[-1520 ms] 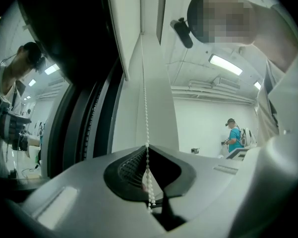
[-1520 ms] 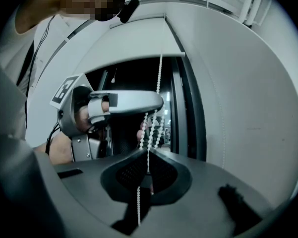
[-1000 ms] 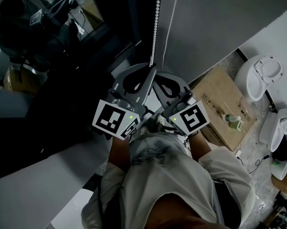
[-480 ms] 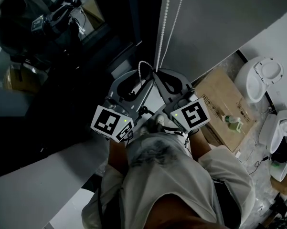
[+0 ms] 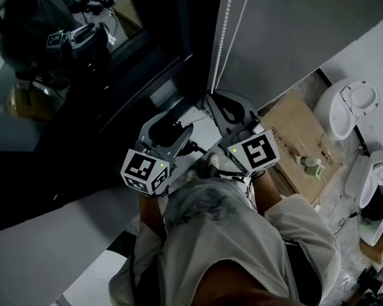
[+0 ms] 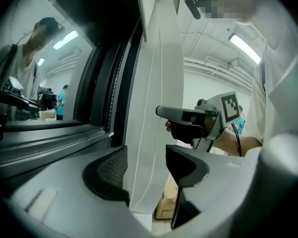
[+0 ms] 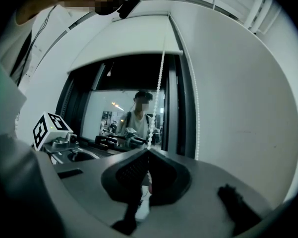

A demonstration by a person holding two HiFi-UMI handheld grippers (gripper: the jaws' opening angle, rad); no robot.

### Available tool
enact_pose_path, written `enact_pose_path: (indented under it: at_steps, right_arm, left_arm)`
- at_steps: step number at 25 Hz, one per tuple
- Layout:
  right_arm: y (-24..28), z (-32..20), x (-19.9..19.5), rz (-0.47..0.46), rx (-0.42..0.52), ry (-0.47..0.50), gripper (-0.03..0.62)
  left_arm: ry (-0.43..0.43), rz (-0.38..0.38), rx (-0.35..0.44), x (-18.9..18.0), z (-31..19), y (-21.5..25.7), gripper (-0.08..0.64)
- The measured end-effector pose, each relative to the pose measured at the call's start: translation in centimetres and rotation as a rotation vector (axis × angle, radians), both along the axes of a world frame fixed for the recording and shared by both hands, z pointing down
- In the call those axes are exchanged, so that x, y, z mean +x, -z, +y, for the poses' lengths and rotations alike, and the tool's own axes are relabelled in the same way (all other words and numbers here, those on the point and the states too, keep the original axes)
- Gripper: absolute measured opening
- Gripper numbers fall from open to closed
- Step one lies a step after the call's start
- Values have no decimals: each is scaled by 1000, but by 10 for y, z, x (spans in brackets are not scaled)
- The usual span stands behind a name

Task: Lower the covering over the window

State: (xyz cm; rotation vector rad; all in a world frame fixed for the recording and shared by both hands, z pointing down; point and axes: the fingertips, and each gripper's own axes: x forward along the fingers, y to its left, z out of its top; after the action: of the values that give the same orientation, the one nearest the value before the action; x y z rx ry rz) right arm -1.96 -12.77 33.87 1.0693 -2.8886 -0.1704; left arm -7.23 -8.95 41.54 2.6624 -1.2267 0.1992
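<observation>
A white bead chain (image 5: 224, 34) hangs in two strands beside the dark window (image 5: 83, 75). My right gripper (image 5: 210, 98) is shut on one strand; in the right gripper view the beads (image 7: 156, 98) rise from its closed jaws (image 7: 148, 152) to the roller blind (image 7: 124, 43), rolled up high. My left gripper (image 5: 174, 122) sits lower and to the left. Its jaws have just been opening and stand wide (image 6: 146, 168). The thin chain strands (image 6: 161, 83) run down past them, untouched by the pads (image 6: 109, 175). The right gripper (image 6: 188, 117) shows ahead of it.
A cardboard box (image 5: 299, 142) with a green bottle (image 5: 311, 164) lies on the floor at the right, next to white fixtures (image 5: 347, 104). The pale sill (image 5: 51, 241) runs below the window. The glass reflects the person and both grippers (image 7: 134, 133).
The left gripper has let go of the chain, opened wide and dropped down and to the left. The right gripper has kept still, shut on its strand.
</observation>
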Motion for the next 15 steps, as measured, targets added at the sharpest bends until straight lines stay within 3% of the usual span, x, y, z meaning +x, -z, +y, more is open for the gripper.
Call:
enact_pose_path:
  at_steps: [4, 15]
  right_arm:
    - [-10, 0, -4, 32, -11, 1, 17]
    - [-65, 15, -12, 77, -130, -1, 17]
  left_arm:
    - [14, 23, 38, -10, 3, 14, 256]
    - [-25, 122, 275, 12, -17, 110, 233]
